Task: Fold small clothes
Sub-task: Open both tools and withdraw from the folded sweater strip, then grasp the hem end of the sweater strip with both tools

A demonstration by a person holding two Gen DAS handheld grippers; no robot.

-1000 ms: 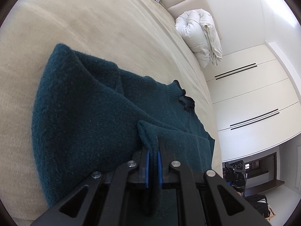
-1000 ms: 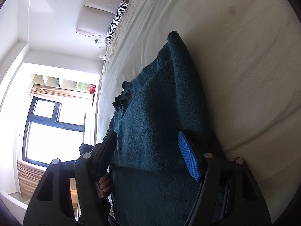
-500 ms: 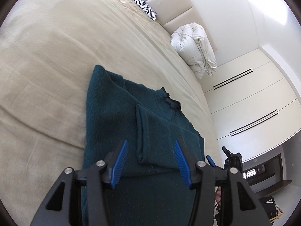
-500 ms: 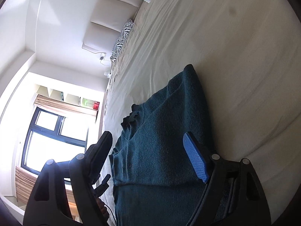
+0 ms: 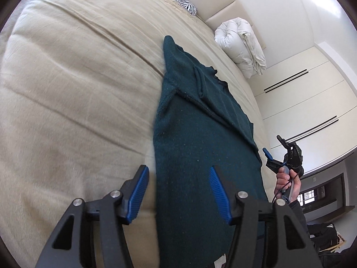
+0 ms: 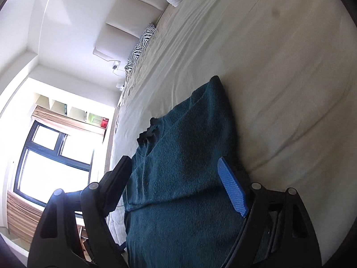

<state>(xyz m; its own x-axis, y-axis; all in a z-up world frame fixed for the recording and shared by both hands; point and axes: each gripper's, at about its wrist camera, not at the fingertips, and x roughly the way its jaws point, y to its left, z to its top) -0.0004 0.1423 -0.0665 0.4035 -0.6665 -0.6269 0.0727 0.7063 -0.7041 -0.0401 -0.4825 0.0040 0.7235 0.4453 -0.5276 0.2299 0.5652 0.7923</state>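
Teal knit sweater (image 5: 200,138) lay lengthwise on beige bed (image 5: 67,89), sleeve folded across the chest. Left view: left gripper (image 5: 178,187) above the hem, jaws opening, holding nothing; right gripper (image 5: 273,150) off the far edge. Right view: right gripper (image 6: 178,178) spread wide over sweater (image 6: 185,156), empty. Probably between folds; called next for pinching both hem corners.

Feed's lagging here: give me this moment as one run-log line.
left tongs: opening, empty | right tongs: open, empty | teal sweater: flat on bed, sleeve folded in
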